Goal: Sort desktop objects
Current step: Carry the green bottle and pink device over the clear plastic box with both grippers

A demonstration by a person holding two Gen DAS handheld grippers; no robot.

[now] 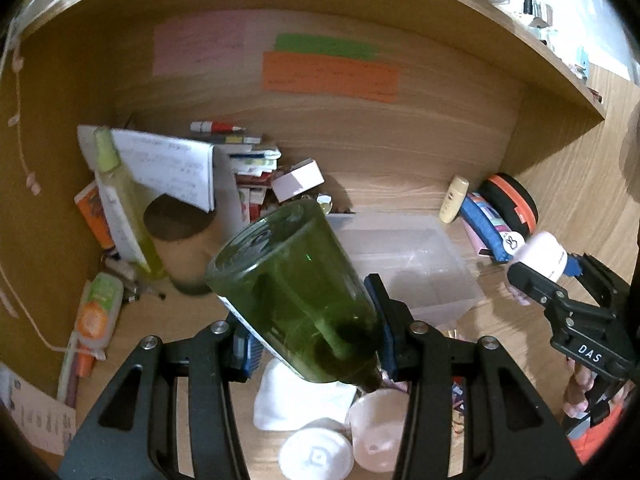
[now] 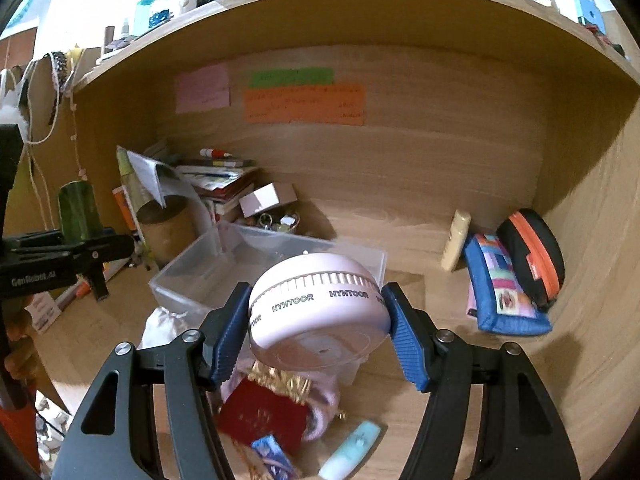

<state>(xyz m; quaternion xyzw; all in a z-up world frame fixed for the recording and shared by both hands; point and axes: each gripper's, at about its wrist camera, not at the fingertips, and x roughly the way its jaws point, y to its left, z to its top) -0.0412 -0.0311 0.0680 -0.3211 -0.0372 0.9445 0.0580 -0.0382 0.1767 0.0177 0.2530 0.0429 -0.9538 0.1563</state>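
Note:
My left gripper (image 1: 316, 334) is shut on a green glass bottle (image 1: 296, 300), held tilted above the desk with its base pointing away. It also shows in the right wrist view (image 2: 80, 216) at the left. My right gripper (image 2: 320, 320) is shut on a round pink HYNTOOR device (image 2: 320, 312), held above the desk in front of a clear plastic bin (image 2: 192, 280). The bin also shows in the left wrist view (image 1: 452, 256), just beyond the bottle. The right gripper shows in the left wrist view (image 1: 532, 276) at the right.
A pile of books, notebook and tubes (image 1: 168, 168) fills the back left corner. A blue pouch (image 2: 504, 288), black-orange case (image 2: 532, 256) and cream tube (image 2: 456, 246) lie at the right. A red box (image 2: 260, 416), white pads (image 1: 316, 456) and small items lie below the grippers.

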